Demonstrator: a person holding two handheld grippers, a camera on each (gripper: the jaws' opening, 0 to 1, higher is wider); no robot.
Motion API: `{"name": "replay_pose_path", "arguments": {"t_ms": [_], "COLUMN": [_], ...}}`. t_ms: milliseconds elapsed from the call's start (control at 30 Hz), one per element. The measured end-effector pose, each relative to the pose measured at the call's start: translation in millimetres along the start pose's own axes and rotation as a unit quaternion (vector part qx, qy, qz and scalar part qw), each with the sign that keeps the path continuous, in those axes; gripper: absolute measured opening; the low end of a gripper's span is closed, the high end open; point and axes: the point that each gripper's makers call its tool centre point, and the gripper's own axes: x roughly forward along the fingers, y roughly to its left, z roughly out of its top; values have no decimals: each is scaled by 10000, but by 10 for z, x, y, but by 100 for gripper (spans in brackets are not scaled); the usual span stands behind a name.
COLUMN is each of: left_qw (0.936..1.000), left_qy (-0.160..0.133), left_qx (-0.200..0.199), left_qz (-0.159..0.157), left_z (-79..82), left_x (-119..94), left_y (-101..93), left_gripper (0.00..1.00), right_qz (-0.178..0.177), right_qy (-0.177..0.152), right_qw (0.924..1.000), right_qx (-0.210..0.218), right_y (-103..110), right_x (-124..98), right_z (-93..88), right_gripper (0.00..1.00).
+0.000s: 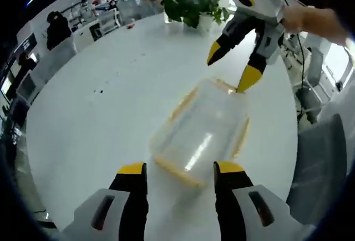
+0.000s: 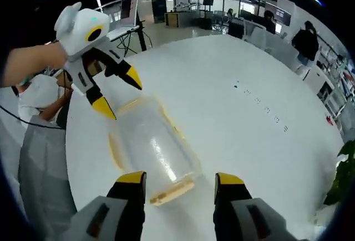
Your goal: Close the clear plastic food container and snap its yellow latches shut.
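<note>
A clear plastic food container (image 1: 201, 131) with yellow latches lies on the round white table (image 1: 111, 97), its lid on top. My left gripper (image 1: 180, 170) is open just short of the container's near end. My right gripper (image 1: 230, 66) hangs open over the far end, one yellow fingertip (image 1: 248, 78) close to the far latch. In the right gripper view the container (image 2: 155, 149) lies lengthwise ahead, a yellow latch (image 2: 173, 193) between my right gripper's open jaws (image 2: 180, 180). There the left gripper (image 2: 119, 94) is open above the far end.
A potted green plant (image 1: 191, 4) stands at the table's far edge. Chairs (image 1: 321, 158) stand beside the table. People sit at desks (image 2: 302, 41) beyond it. The white table (image 2: 249, 119) spreads wide around the container.
</note>
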Motion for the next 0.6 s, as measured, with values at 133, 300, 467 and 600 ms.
{"name": "replay_pose_path", "arguments": {"t_ms": [133, 300, 467, 600], "left_qw": [9991, 9968, 9957, 9942], "left_qy": [53, -46, -114, -127], "left_qx": [-393, -778, -885, -1043], "left_qz": [160, 205, 256, 244], "left_z": [-47, -53, -48, -53], "left_x": [20, 36, 40, 72], "left_y": [21, 18, 18, 4], "left_gripper": [45, 46, 44, 45], "right_qz": [-129, -198, -55, 62], "right_qy": [-55, 18, 35, 141], "right_qw": [9988, 9962, 9904, 9870], "right_qx": [464, 848, 1380, 1601], "right_y": [-34, -40, 19, 84], "right_x": [11, 13, 22, 81], "right_z": [-24, -83, -118, -191], "right_gripper": [47, 47, 42, 40]}}
